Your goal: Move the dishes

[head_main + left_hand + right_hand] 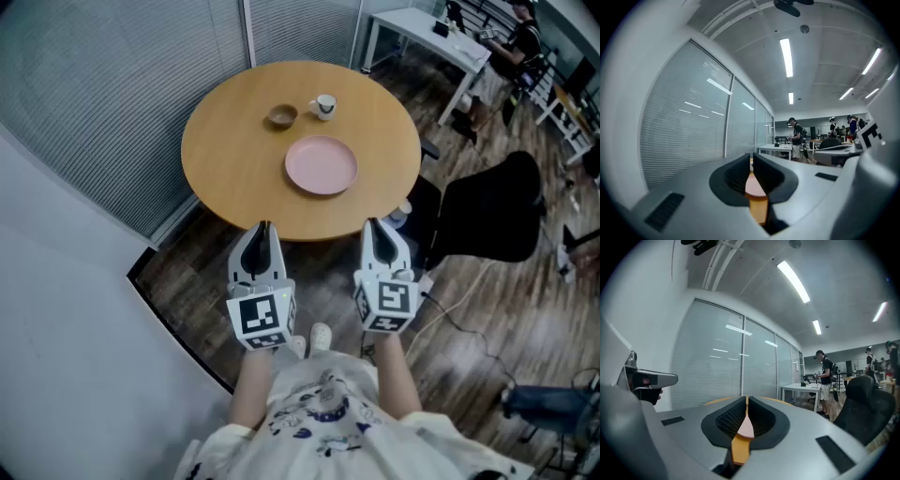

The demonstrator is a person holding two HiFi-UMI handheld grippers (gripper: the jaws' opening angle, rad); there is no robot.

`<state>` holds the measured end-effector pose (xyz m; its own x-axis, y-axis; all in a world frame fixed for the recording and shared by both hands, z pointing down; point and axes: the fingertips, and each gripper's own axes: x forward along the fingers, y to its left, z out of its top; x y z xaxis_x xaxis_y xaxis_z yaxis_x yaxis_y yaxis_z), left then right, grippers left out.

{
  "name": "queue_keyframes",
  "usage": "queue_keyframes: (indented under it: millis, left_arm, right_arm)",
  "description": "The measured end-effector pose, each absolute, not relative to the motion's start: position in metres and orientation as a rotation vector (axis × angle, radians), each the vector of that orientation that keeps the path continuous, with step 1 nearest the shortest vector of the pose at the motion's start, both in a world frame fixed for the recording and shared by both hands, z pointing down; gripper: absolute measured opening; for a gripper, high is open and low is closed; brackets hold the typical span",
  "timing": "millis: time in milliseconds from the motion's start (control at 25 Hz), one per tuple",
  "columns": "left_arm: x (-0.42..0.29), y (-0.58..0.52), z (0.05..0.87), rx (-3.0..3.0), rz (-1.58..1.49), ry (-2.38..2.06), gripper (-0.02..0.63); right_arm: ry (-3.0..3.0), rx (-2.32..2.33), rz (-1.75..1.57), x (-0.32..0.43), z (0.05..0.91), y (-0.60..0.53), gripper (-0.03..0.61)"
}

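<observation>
From the head view the brown bowl point(282, 115) and the white cup point(324, 106) are too small to show what they hold, and the person point(328, 412) is cut off by the bottom edge. In their own views the grey bodies of the left gripper point(751, 157) and the right gripper point(746, 399) hide nearly all of the table point(758, 211) — bowl and cup included — leaving only a thin strip of it and a sliver of the pink plate point(753, 187) between the fingers point(736, 173).
</observation>
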<state>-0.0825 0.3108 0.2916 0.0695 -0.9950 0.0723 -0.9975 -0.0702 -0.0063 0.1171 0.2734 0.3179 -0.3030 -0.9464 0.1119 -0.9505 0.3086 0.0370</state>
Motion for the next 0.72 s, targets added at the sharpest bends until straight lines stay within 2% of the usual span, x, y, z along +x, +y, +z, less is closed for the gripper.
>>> queue_keyframes:
  millis: [720]
  left_arm:
    - [-0.069,0.263,0.31,2.185,0.086,-2.167,0.023]
  right_arm:
    - [-2.483,1.782,0.107,0.144,0.333,0.212,0.02]
